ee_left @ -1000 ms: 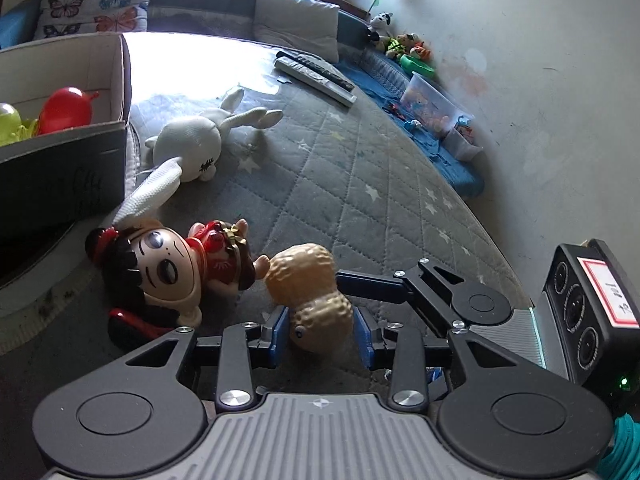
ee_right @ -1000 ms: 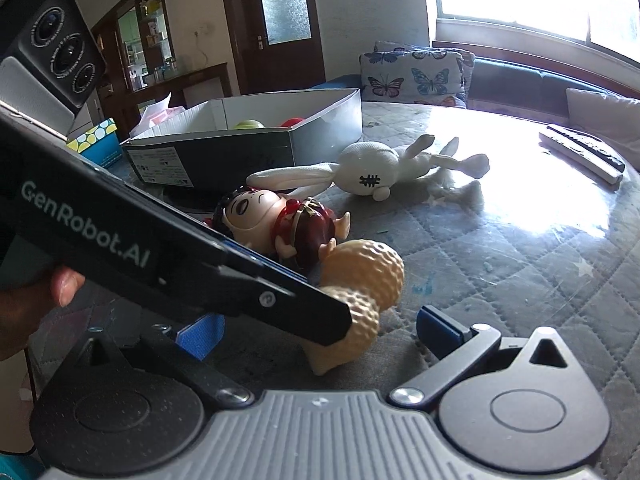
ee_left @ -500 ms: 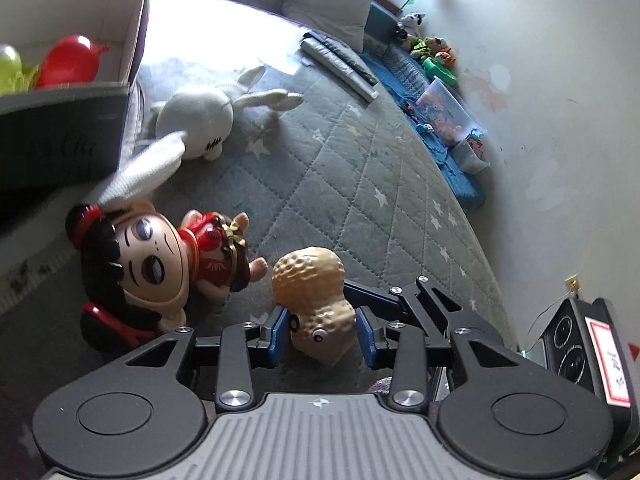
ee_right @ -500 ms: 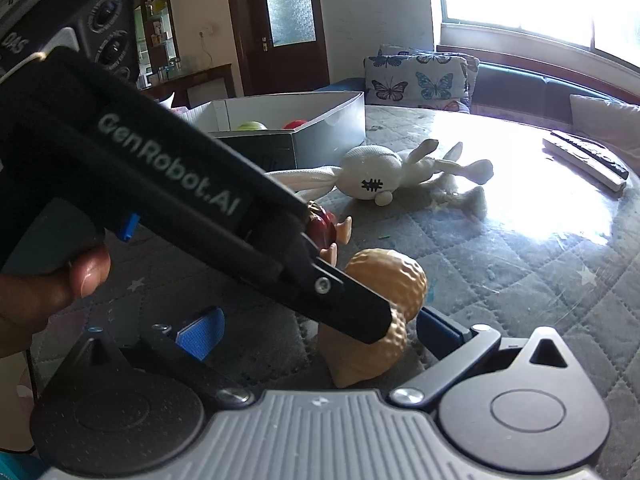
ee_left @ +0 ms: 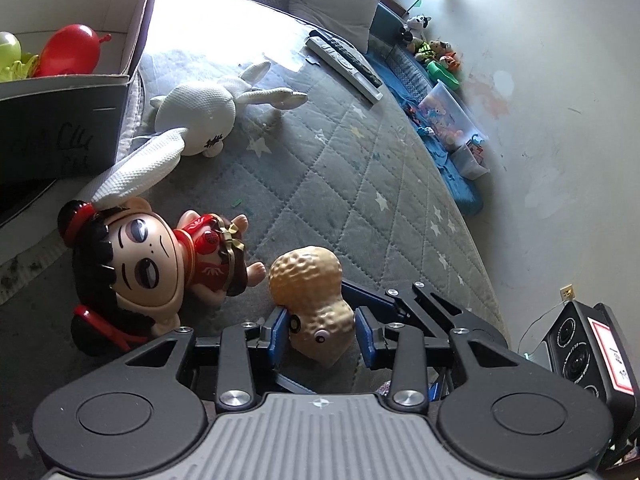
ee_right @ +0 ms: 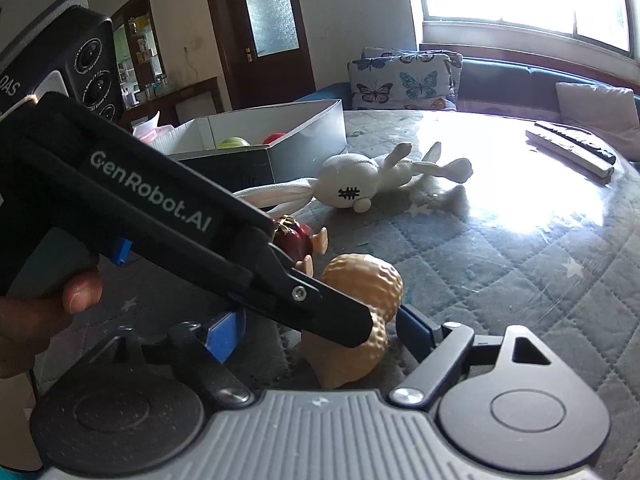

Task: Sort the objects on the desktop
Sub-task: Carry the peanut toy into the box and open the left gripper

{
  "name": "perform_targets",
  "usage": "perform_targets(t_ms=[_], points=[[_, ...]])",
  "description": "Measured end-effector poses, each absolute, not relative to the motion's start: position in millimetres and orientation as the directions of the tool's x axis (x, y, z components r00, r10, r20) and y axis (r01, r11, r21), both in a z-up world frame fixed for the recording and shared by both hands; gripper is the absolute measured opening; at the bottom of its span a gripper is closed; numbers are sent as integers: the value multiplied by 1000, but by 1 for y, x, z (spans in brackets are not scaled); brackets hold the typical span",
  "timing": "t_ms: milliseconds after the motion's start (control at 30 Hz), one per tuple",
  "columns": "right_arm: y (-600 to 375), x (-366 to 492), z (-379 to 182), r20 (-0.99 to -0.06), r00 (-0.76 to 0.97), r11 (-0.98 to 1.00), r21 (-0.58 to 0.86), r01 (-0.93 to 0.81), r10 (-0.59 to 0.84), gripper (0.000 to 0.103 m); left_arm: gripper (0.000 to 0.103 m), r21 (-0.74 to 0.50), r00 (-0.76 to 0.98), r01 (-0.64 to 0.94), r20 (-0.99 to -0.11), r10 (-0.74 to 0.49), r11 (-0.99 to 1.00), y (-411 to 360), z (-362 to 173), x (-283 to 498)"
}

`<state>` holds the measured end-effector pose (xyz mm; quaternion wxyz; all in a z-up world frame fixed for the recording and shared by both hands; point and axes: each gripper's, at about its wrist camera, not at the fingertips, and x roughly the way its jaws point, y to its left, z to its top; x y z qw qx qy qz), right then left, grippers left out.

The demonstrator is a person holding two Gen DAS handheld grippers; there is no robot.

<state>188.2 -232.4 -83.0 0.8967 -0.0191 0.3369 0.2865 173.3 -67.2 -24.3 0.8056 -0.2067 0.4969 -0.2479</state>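
Since the job is sorting, the open cardboard box (ee_left: 64, 128) sits at the far left of the desk (ee_left: 360, 184) as the prob. drop spot; it already holds 1 red balloon (ee_left: 70, 50) and 1 yellow-green one (ee_left: 8, 46), maybe more out of view. Next right lie 1 big-headed doll (ee_left: 160, 264) on its back and 1 white rabbit plush (ee_left: 196, 116), an ear touching the doll's head, both loose on the desk and untouched, so prob. waiting their turn.

Right of the doll, just beside its foot, is the peanut toy (ee_left: 312, 292), 1 only. It stands btwn the blue pads of the left tongs (ee_left: 322, 334), which are closing. The left pad touches it and a sliver of gap seems to show at the other pad, so no firm pinch yet. A hand (ee_right: 40, 312) holds that tool.

The right tongs (ee_right: 320, 332) come at the same peanut from the other side, spread wide but closing, w/ the toy btwn the pads, one pad near it and the other well apart. My guess is a 2-tool steady or handover.

Far right, 2 remotes (ee_left: 344, 64) lie side by side, well apart from the toys.
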Motion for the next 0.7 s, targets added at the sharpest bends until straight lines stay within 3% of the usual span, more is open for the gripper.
perform_targets(t_ms=[333, 700], points=[[-229, 180, -72, -606, 635, 848, 130, -515, 478, 76, 39, -579, 425, 235, -662, -618, 781, -61, -12, 161], [-186, 182, -26, -541, 659, 799, 41, -601, 523, 76, 39, -573, 568, 229, -579, -585, 787, -11, 36, 145]])
